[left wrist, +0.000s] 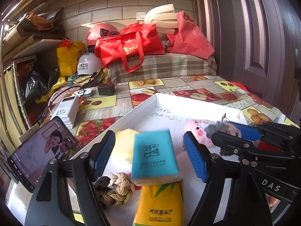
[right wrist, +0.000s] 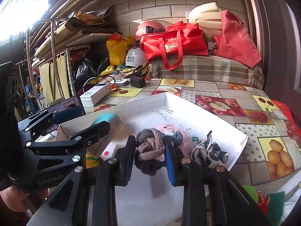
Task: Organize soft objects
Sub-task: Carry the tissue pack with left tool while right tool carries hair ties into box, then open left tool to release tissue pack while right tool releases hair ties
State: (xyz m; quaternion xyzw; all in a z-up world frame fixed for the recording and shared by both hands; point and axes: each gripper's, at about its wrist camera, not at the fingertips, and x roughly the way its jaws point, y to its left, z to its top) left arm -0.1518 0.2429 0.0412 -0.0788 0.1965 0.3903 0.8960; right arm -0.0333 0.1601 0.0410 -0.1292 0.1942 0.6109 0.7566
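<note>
A white tray (left wrist: pixel 144 103) lies on the fruit-print table. In the left wrist view my left gripper (left wrist: pixel 149 153) is open, with a blurred teal tissue pack (left wrist: pixel 155 154) loose between its fingers, above a yellow tissue pack (left wrist: pixel 160 203). A yellow sponge (left wrist: pixel 122 145) and a braided rope knot (left wrist: pixel 114 190) lie in the tray beside them. My right gripper (right wrist: pixel 150 157) is shut on a grey-pink rope knot (right wrist: pixel 150 146) over the tray (right wrist: pixel 242 145). A pink plush (right wrist: pixel 185 137) and a black-and-white scrunchie (right wrist: pixel 207 150) lie just beyond it.
A phone (left wrist: pixel 41 152) leans at the tray's left. A white power bank (left wrist: pixel 67 111) and a black charger (left wrist: pixel 106 89) lie behind. Red bags (left wrist: pixel 129 45), helmets and foam crowd the far end. Green and red items (right wrist: pixel 263 197) sit off the tray's right corner.
</note>
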